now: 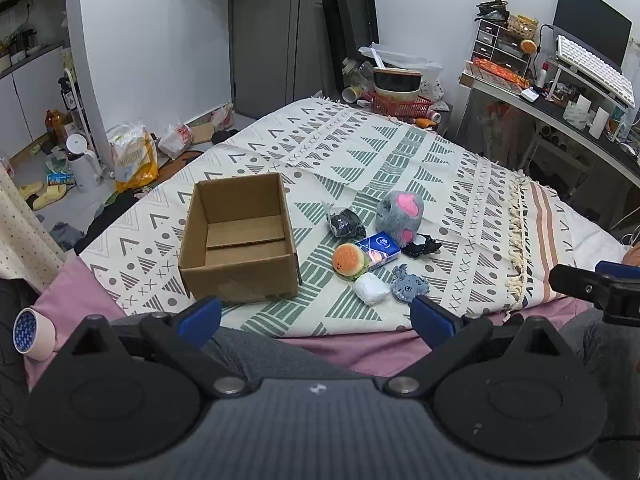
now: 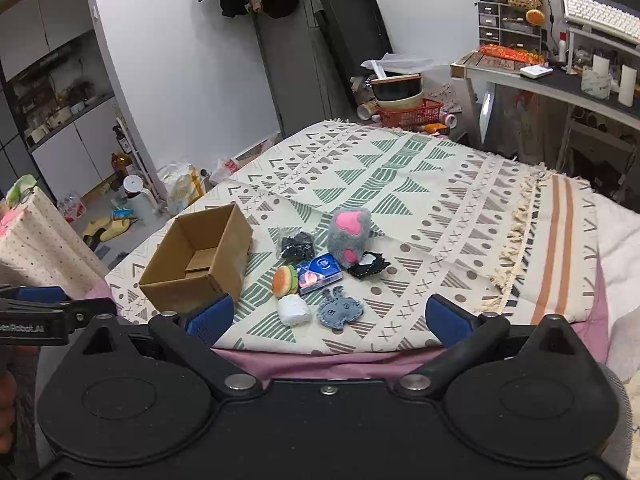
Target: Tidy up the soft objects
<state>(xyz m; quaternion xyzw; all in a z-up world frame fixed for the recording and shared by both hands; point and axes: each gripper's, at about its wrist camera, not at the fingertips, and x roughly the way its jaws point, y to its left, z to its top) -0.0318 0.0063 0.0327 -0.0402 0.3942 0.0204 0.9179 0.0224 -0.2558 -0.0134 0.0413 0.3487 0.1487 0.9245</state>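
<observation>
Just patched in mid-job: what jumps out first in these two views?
The open, empty cardboard box sits on the patterned blanket, left of a huddle of small soft things. Tallest among them is the grey plush with pink patches, behind the burger toy and blue tissue pack. Both tongs, left and right, are open and empty at the blanket's near edge.

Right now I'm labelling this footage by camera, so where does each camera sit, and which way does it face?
Left wrist: rides the open left claw, facing across the bed at the empty brown cardboard box; the right claw's tip shows at right.
Right wrist: rides the open right claw, facing the small round burger plush; the left claw's tip shows at left.
Both share the box, the soft items and the patterned blanket.
</observation>
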